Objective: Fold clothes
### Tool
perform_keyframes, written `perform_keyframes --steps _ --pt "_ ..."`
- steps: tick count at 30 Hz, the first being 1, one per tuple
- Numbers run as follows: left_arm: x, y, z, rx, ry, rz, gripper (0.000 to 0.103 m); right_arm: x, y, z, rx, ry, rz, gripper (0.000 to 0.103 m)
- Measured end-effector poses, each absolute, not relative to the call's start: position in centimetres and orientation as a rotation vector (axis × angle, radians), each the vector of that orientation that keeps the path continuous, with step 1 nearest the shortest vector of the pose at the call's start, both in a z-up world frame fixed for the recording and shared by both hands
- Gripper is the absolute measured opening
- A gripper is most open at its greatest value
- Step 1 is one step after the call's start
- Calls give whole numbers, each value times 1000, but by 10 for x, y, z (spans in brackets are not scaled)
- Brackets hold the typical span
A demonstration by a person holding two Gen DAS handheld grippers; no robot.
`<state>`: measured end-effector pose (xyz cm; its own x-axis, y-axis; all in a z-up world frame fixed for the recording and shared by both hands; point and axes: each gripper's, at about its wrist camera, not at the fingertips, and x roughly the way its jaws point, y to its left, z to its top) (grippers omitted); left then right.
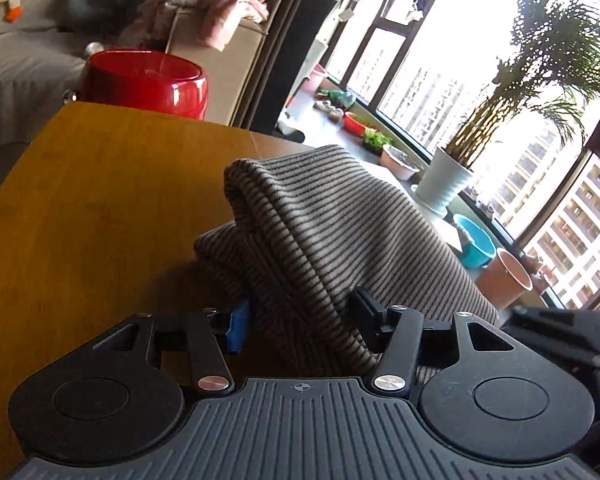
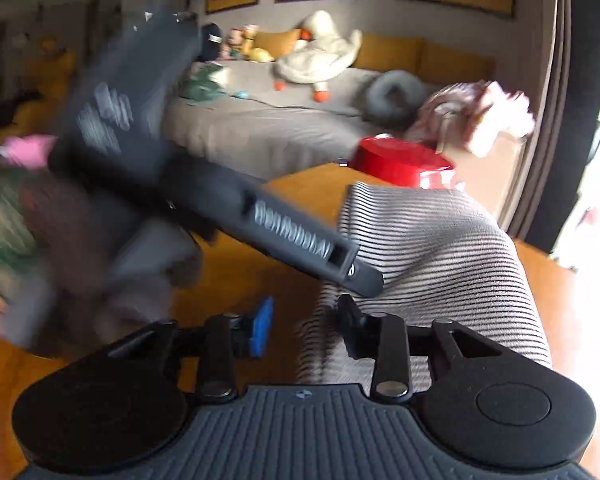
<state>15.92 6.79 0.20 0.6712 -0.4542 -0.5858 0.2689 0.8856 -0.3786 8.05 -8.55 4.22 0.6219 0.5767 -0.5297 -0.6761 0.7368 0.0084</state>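
A grey garment with thin black stripes (image 1: 340, 232) is bunched and raised above the wooden table (image 1: 100, 200). My left gripper (image 1: 300, 320) is shut on a thick fold of it, cloth filling the span from the blue pad to the black finger. In the right wrist view the left gripper (image 2: 364, 280) crosses the frame, blurred, with its tip against the striped garment (image 2: 440, 248). My right gripper (image 2: 305, 322) stands open; a cloth edge lies by its black finger (image 2: 348, 320), and bare table shows beside the blue pad. Its dark body (image 1: 560, 340) shows at the left view's right edge.
A red pot (image 1: 148, 80) stands past the table's far edge, with a sofa (image 2: 260, 128) carrying a stuffed goose (image 2: 320, 56) and pink cloth (image 1: 220, 4) behind. A window ledge holds a potted palm (image 1: 448, 180), bowls (image 1: 476, 246) and small plants. Bare table (image 2: 228, 264) lies to the left.
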Motion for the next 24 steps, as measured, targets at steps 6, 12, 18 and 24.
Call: perform_keyframes --steps 6,12,18,24 --pt "165 68 -3 -302 748 -431 59 121 -160 66 -59 577 628 82" --pt "177 75 -12 -376 776 -460 62 186 -205 7 289 774 606 88" --pt "189 80 -21 -445 798 -488 65 186 -201 -4 378 745 656 67" --pt "219 60 -21 -384 752 -482 67 189 -198 16 249 661 568 62"
